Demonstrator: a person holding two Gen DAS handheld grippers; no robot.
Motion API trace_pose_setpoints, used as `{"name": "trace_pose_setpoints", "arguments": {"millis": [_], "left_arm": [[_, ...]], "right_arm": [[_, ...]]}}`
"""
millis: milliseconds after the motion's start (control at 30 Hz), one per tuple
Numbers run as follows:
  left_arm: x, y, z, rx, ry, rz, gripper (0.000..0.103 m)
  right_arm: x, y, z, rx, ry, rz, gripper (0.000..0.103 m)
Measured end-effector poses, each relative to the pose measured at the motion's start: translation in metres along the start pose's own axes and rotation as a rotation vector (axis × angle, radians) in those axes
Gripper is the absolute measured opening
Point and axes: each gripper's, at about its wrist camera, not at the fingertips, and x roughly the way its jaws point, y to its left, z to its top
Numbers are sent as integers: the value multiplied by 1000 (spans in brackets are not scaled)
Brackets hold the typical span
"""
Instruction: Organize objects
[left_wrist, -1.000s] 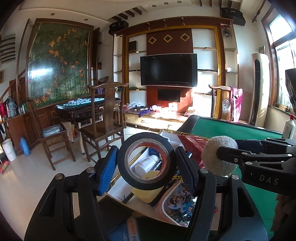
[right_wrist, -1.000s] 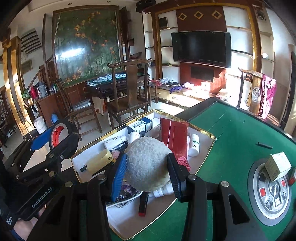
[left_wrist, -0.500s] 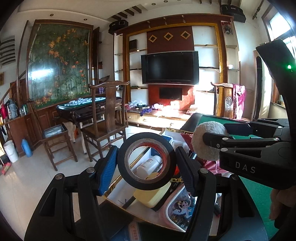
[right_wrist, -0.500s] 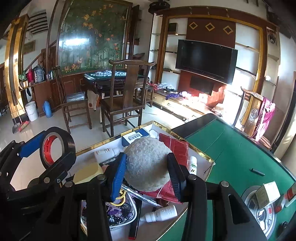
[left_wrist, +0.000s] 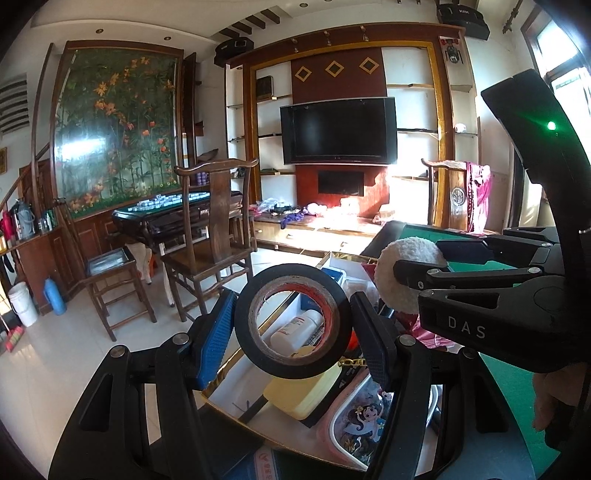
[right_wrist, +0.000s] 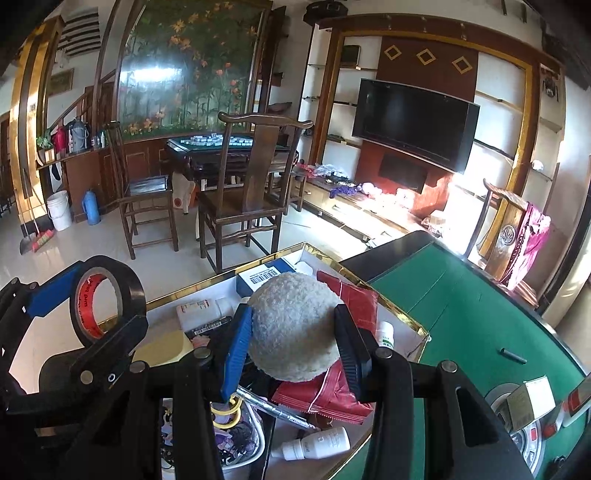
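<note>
My left gripper (left_wrist: 291, 326) is shut on a black tape roll (left_wrist: 293, 360) with a red inner core, held upright over the near corner of a white box with gold rim (right_wrist: 192, 290). The same tape roll (right_wrist: 110, 273) and left gripper (right_wrist: 94, 301) show at the left of the right wrist view. My right gripper (right_wrist: 293, 332) is shut on a fuzzy cream ball (right_wrist: 293, 328), above the box's contents. In the left wrist view the ball (left_wrist: 400, 273) and right gripper (left_wrist: 419, 260) hang just right of the tape.
The box holds a red packet (right_wrist: 332, 395), white bottles (right_wrist: 319, 443), a blue-white carton (right_wrist: 264, 275), a yellow pad (left_wrist: 303, 393) and a cartoon-printed tub (left_wrist: 360, 424). It lies on a green felt table (right_wrist: 461, 317) with a round control panel (right_wrist: 524, 439). Wooden chairs (right_wrist: 240, 199) stand beyond.
The right gripper with the ball has shifted leftward over the box, closer to the left gripper, and rolled slightly. The left gripper and tape roll stay where they were.
</note>
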Motion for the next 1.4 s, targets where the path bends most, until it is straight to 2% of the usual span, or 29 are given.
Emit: {"name": "trace_pose_setpoints", "arguments": {"millis": [167,333,433,633,1000,1400], "left_arm": [[5,-3,1,3,8,-9,63],[12,-5,2,-6,31,-43,63],[20,-6,6,-24,60,-78,63],[31,-15,12,-11,74,-94,63],[67,-16,12,-39,186,-153,63],[88,-18,6,-46,247,-165,63]], "right_arm": [[8,-4,3,1,12,1,45],[25,-25,9,52,42,13,45],[36,-38,15,100,64,35,45],[59,-51,30,159,102,92,45],[103,-47,42,153,174,127,45],[132,-50,36,127,229,96,45]]}}
